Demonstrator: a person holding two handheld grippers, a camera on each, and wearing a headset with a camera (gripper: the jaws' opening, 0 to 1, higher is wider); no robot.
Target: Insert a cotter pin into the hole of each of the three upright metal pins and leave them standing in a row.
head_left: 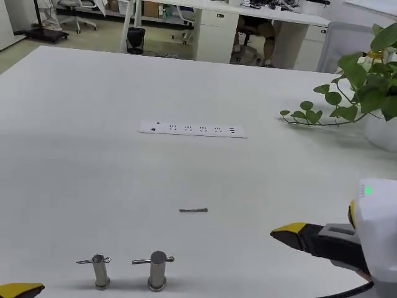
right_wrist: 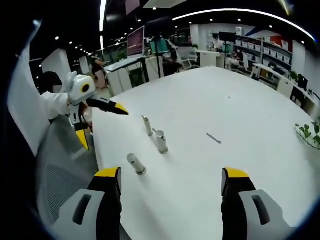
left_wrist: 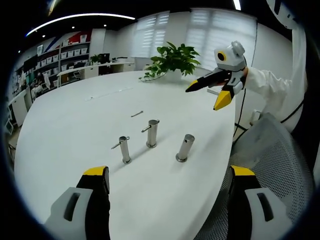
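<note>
**Two pins fitted, one bare, one cotter pin loose**

Your three metal pins stand upright in a row near the table's front edge. The bare pin is the one closest to that edge, and its head is without a cotter. Next along, the middle pin has a fitted cotter pin lying crosswise through its top. The end pin has one through its top as well. The loose cotter pin lies flat on the table beyond the row, well apart from all three pins.

Your left gripper hangs short of the row with its jaws spread wide and nothing between them. Your right gripper is off to the other side, just as wide and just as empty. Neither gripper touches a pin.

The table is white, smooth and broad. A white power strip lies flat farther in, past the loose cotter pin. A leafy plant trails over the far right part of the top.

In the left gripper view the table's rounded edge curves close past the bare pin, and a mesh chair sits just off it. Between the row, the loose cotter pin and the power strip there is plain open surface. Around the table you have an office with desks, rolling chairs and shelves.
</note>
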